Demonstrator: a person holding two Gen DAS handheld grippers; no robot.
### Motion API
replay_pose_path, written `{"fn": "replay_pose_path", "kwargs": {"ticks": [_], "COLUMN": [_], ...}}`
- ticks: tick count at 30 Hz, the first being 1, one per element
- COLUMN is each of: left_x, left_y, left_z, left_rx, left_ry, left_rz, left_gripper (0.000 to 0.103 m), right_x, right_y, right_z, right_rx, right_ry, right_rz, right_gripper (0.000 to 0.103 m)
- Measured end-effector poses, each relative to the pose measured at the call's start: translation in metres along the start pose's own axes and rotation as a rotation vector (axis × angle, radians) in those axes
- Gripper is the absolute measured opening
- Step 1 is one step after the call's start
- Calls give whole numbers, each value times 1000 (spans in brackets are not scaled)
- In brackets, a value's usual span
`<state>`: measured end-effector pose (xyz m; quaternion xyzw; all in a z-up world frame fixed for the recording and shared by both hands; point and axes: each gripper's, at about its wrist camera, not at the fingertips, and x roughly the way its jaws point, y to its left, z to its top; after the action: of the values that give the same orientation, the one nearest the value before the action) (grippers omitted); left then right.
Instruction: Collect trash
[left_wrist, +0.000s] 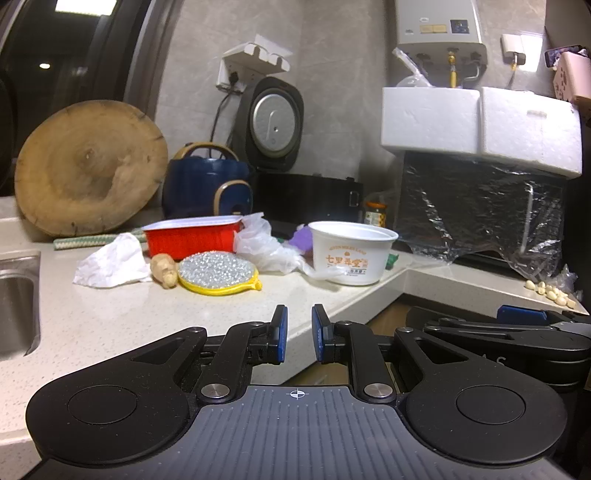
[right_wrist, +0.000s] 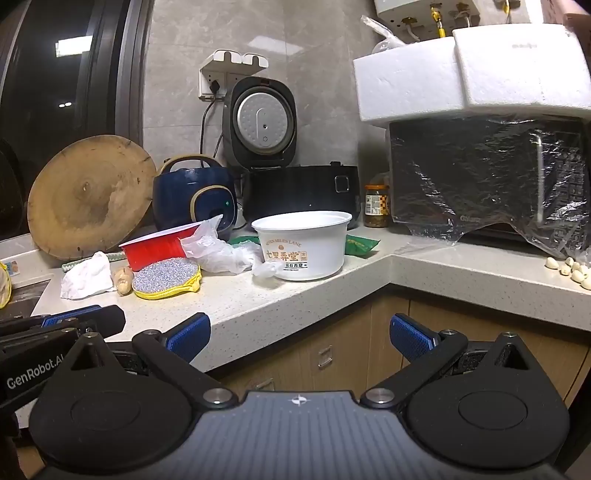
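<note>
All the trash still sits on the counter (left_wrist: 110, 317): a white bowl (left_wrist: 351, 253), a red tray (left_wrist: 192, 236), a plastic bag (left_wrist: 266, 243) and a crumpled tissue (left_wrist: 110, 267). Nothing looks picked up yet. The left gripper (left_wrist: 298, 332), nearly closed and empty, and the right gripper (right_wrist: 299, 336), wide open, wait near the counter's front edge, apart from the trash.

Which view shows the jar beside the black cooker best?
The right wrist view: the jar stands in full sight, with lid, label and contents visible. In the left wrist view the jar is smaller, and the white bowl covers its lower part.
</note>
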<state>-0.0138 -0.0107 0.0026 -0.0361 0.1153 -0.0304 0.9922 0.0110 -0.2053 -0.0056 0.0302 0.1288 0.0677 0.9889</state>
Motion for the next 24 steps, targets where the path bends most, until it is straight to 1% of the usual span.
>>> {"fn": "replay_pose_path", "kwargs": {"ticks": [14,15,24], "left_x": [-1,-1,-1], "left_y": [2,2,3], "left_z": [-2,-2,-4], "left_rx": [-12,-3,-8], "left_ry": [4,15,18], "left_rz": [10,20,19], "left_gripper": [18,18,18], "right_x": [-3,-4,-8], "right_y": [11,12,15], "right_z": [1,1,0], "right_rx": [-9,-11,-20], "right_ry": [-2,-2,3], "right_rz": [-9,-9,-9], "right_gripper": [103,103,103]}}
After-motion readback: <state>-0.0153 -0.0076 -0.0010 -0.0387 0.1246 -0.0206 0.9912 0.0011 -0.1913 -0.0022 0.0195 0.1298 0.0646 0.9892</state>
